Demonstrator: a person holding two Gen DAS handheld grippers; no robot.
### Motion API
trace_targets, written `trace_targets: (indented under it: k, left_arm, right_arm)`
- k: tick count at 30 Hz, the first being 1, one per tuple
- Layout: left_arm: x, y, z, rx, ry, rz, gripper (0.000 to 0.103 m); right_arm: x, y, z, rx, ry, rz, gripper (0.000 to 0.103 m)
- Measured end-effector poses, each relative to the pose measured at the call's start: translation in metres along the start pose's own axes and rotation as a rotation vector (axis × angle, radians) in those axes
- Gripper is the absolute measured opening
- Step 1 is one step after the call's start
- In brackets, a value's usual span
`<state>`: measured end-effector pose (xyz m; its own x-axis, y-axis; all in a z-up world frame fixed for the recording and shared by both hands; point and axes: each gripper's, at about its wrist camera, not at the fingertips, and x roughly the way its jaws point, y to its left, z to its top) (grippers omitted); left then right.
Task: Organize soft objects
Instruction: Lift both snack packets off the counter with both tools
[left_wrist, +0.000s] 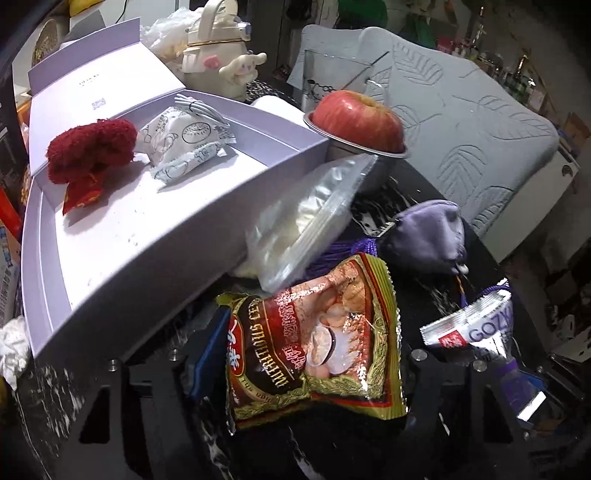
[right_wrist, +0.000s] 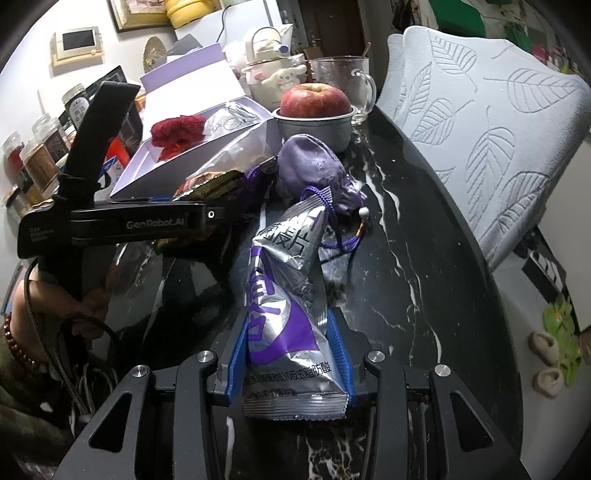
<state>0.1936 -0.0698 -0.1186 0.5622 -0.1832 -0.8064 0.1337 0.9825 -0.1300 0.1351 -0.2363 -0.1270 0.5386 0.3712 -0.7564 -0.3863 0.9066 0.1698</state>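
Left tongs (left_wrist: 314, 354) clamped on cereal packet (left_wrist: 314, 339). Right tongs (right_wrist: 288, 354) gripping silver-purple packet (right_wrist: 288, 295). At 12 o'clock, purple pouch (right_wrist: 314, 166) on tabletop (right_wrist: 424, 258).

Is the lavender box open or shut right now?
Open. The lavender box has its lid raised behind it, and the red towel lies exposed inside.

Dim indoor light with strong fisheye bending and black corners in both views. Glare streaks the black marble tabletop (right_wrist: 406, 229) and silver foil packet (right_wrist: 291, 295); the apple (left_wrist: 356, 120) is slightly motion-blurred.
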Motion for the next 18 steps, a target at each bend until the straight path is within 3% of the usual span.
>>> trace_targets:
  k: [18]
  left_arm:
    - [-0.055, -0.024, -0.077, 0.055, 0.037, -0.050, 0.069]
  right_arm:
    - [-0.031, 0.012, -0.044, 0.011, -0.012, -0.016, 0.040]
